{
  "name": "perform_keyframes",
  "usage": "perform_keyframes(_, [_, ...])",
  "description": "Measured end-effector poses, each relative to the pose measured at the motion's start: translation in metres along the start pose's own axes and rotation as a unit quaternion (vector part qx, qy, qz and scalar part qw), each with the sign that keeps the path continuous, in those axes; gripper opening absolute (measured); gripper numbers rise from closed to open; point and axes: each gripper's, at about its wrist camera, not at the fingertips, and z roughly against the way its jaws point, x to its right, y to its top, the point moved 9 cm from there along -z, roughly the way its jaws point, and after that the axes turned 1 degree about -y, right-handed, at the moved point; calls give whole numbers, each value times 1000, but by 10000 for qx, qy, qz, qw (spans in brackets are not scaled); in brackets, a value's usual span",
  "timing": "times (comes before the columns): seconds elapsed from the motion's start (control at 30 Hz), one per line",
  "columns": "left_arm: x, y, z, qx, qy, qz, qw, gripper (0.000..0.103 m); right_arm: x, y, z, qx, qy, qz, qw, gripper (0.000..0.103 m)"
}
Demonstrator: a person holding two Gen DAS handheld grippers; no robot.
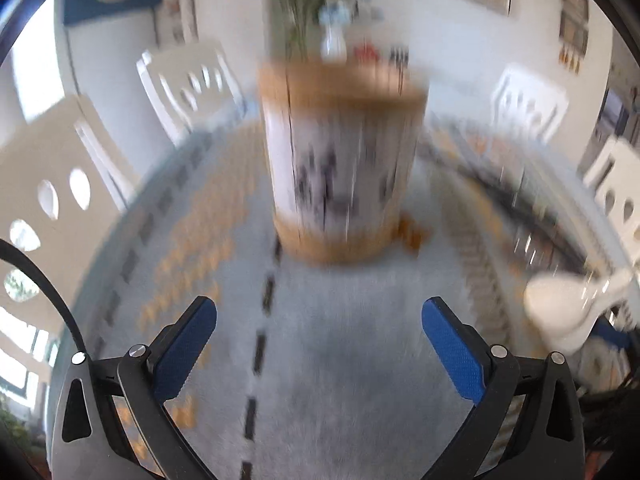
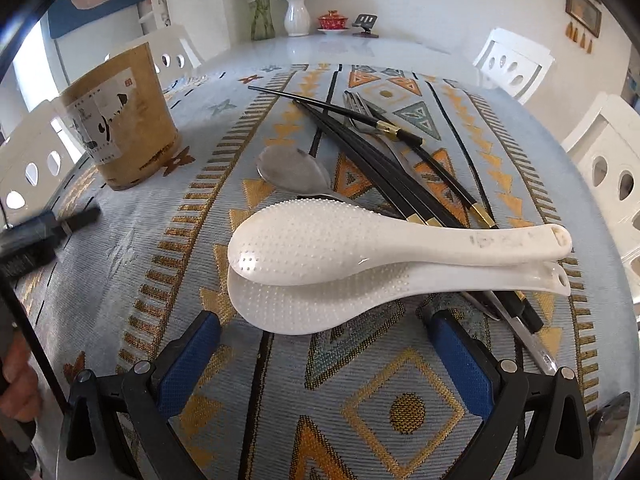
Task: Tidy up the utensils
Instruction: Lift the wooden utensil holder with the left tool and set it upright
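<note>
blurred cardboard holder (image 1: 340, 160); white spoon (image 1: 560, 308) cut off.

A: Which surfaces look glossy?
B: The two white rice paddles (image 2: 360, 256), plastic with a dimpled texture, and the black lacquer-like chopsticks (image 2: 384, 168) with gold-coloured metal bands.

A: And matt?
B: The woven tablecloth (image 2: 132, 272), the brushed metal spoon (image 2: 294, 170), and the brown paper-faced canister (image 2: 124, 120).
</note>
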Motion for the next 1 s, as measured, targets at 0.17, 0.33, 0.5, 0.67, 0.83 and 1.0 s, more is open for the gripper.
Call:
perform_keyframes(0.17, [-2, 25, -16, -109, -413, 210, 9989, 103, 0, 0, 0, 1, -21, -7, 10000, 103])
perform_keyframes(0.33, [5, 39, -35, -51, -571, 114, 9983, 103, 0, 0, 0, 1, -22, -5, 10000, 103])
perform_keyframes(0.5, [3, 45, -45, -64, -622, 433, 9971, 103, 1, 1, -1, 0, -15, -6, 10000, 103])
perform_keyframes(0.67, [12, 47, -54, 11, -405, 248, 9989, 102, 0, 0, -1, 0, -15, -5, 10000, 103])
perform_keyframes(0.83, [11, 52, -58, 65, -382, 237, 9990, 97, 1, 1, 0, 1, -27, -8, 10000, 103])
perform_keyframes(1.0, [10, 52, -56, 80, -573, 153, 9982, 96, 1, 1, 0, 1, -32, -8, 10000, 103])
